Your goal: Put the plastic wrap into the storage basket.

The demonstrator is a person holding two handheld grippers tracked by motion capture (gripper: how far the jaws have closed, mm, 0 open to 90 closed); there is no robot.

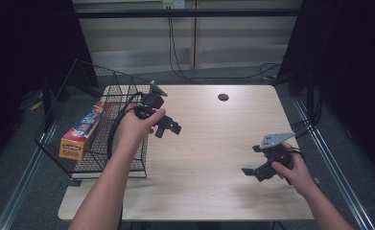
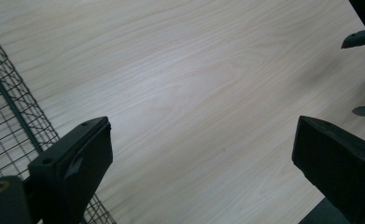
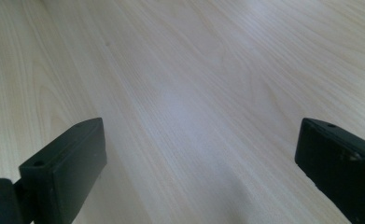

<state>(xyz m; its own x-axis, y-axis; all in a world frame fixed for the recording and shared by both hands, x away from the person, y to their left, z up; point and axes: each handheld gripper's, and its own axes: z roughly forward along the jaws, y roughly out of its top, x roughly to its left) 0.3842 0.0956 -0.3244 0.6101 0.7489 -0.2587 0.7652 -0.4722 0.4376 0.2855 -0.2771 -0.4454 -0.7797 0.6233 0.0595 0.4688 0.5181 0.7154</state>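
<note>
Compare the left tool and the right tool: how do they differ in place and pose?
The left tool is held beside the wire basket at the table's left side; the right tool is over bare wood near the right edge. The left tool points right, toward the table's middle; the right tool points left. The right tool's grey plate lies broad and flat; the left tool's shows small and tilted. Both are open, holding nothing.

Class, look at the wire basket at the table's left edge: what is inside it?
Inside the wire basket lies one long orange and blue box. The person's left hand and gripper cover part of its right side, so anything there is hidden.
</note>
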